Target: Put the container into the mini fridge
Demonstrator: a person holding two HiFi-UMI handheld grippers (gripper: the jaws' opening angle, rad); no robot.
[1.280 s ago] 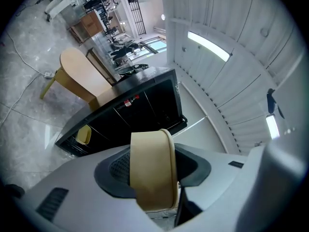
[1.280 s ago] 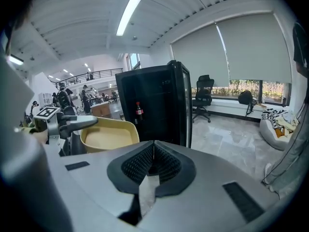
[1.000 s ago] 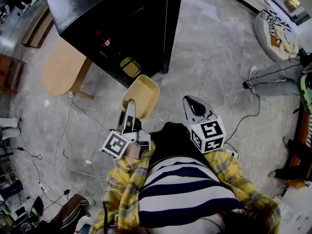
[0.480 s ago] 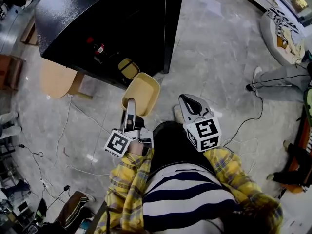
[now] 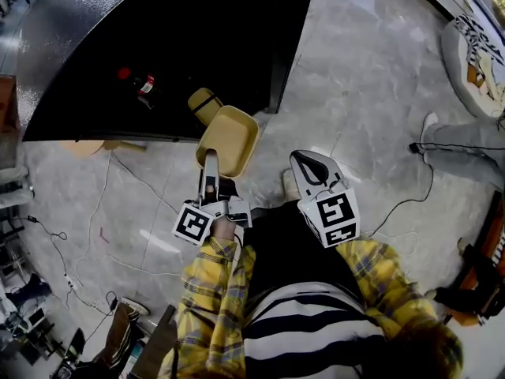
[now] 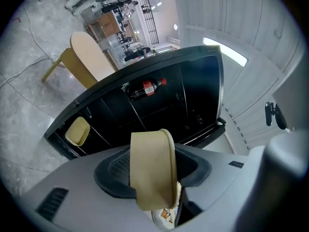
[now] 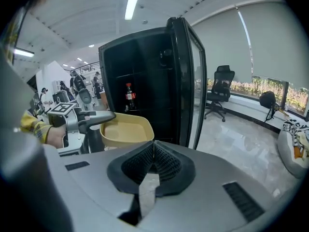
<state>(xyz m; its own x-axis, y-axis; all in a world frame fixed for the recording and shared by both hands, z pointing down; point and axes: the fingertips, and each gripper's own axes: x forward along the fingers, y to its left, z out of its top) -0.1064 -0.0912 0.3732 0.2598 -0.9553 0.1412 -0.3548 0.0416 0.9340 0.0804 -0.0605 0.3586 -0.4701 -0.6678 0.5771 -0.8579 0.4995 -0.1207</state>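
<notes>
Since the earlier head view the black mini fridge [image 5: 158, 46] fills far more of the frame. The tan plastic container [image 5: 229, 139] has come up to the fridge's open front, and its far rim is now just beside a second tan container [image 5: 203, 103] that already sits on a shelf inside. A cola bottle [image 5: 138, 83] stands on a shelf deeper in.

The left gripper [image 5: 211, 164] is clamped on the near short wall of the container, one jaw inside the tub and one outside, so the tub hangs out in front of it over the floor. It is not yet in the fridge. The right gripper [image 5: 312, 168] is alongside with its jaws pressed together and nothing between them.

The container looks empty and thin-walled, so it is probably light and fairly stiff, though the rim may flex a little under the pads. Its surface is smooth (likely a bit slippery), and held by one wall it could pivot or droop at the far end. The grip on the near wall, just under the rim, seems the sensible hold, since it leaves the far end free to slide onto a shelf beside the other tub.
</notes>
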